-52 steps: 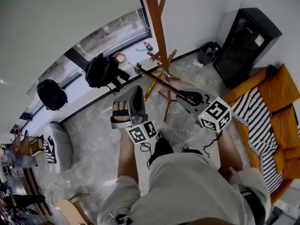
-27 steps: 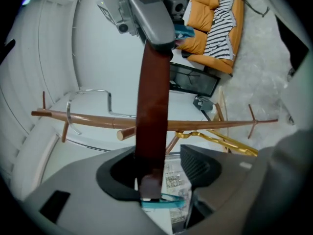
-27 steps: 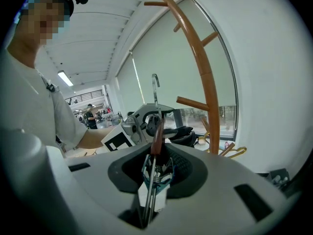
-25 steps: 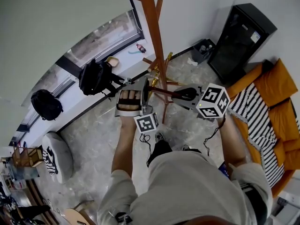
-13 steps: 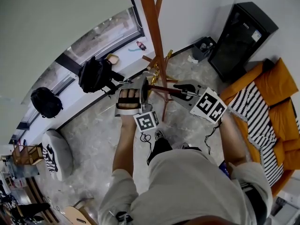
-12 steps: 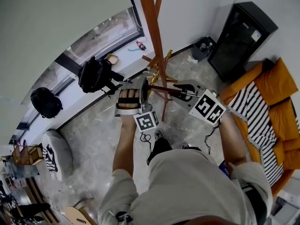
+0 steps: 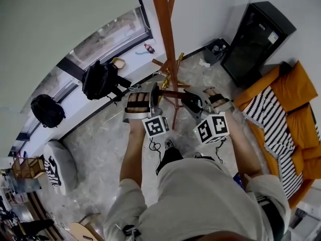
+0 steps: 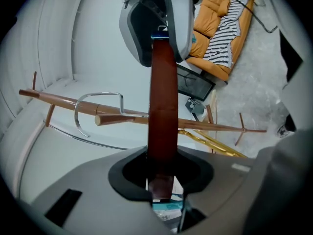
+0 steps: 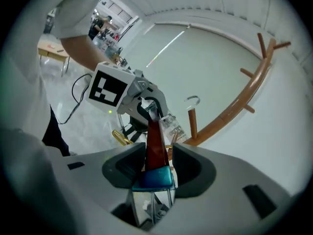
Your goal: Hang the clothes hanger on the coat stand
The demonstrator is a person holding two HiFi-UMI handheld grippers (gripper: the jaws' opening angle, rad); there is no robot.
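Rolled since 1 second ago, the right gripper now turns its marker cube toward the person. Its 2 jaws have just been opening, with one end of the clothes hanger between them, seemingly loose. The left gripper pinches the other end in front of the coat stand, and the hook is beside a peg.

The right gripper rolled over, its fingers just opening around the clothes hanger.

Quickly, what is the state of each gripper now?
Left gripper: closed on the wooden clothes hanger.
Right gripper: open; its jaws have just been opening, with the hanger's end loose between them.
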